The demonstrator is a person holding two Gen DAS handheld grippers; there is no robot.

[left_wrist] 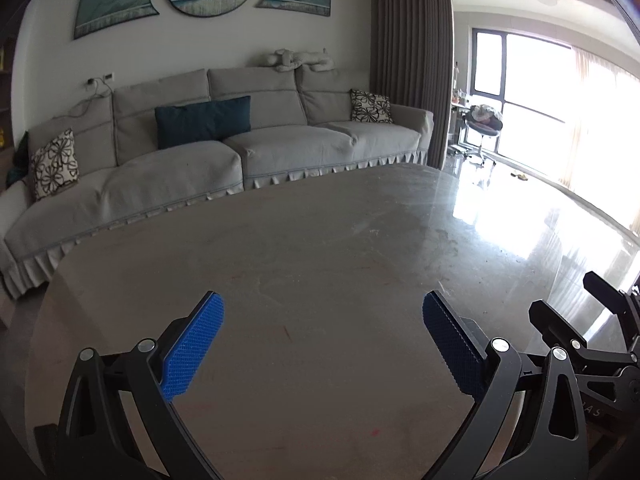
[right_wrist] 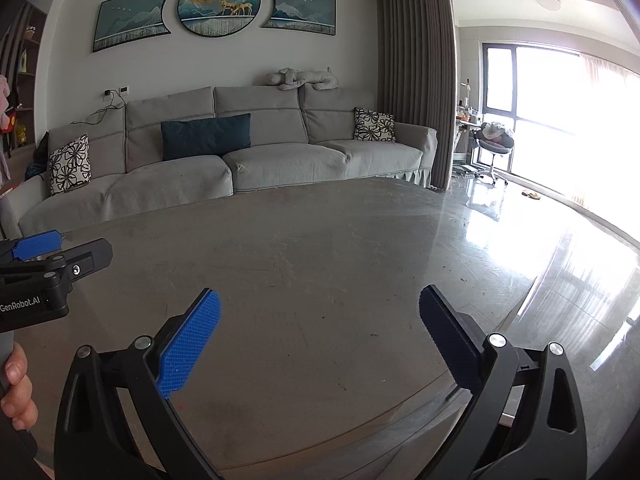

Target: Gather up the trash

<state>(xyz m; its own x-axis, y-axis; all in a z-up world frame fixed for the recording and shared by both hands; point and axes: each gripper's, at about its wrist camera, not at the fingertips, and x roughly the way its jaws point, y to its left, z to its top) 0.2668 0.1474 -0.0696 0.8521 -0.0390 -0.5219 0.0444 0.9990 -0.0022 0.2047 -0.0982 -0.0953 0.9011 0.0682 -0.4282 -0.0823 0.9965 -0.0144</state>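
I am holding my left tool [left_wrist: 323, 344] over the near part of the grey bench [left_wrist: 320, 248], its two blue pads [left_wrist: 194, 350] spread wide apart and gripping nothing. My right tool [right_wrist: 320, 340] is hovering beside it over the same bench, its blue fingers [right_wrist: 188, 346] likewise splayed and released, with nothing between them. In the right wrist view my left tool is showing at the left edge, with my left hand [right_wrist: 18, 388] wrapping its handle. In the left wrist view the black body of my right tool is showing at the right edge. I am seeing no trash on the bench top from either camera; only faint smudges and a small pink mark [left_wrist: 375, 433] near the front edge are showing. Beyond the bench a grey sofa [left_wrist: 240, 152] is standing against the wall, carrying a dark teal cushion [left_wrist: 202, 120] and patterned pillows [left_wrist: 54, 164]. Bright light is flooding in through the window [left_wrist: 532, 92] on the right.
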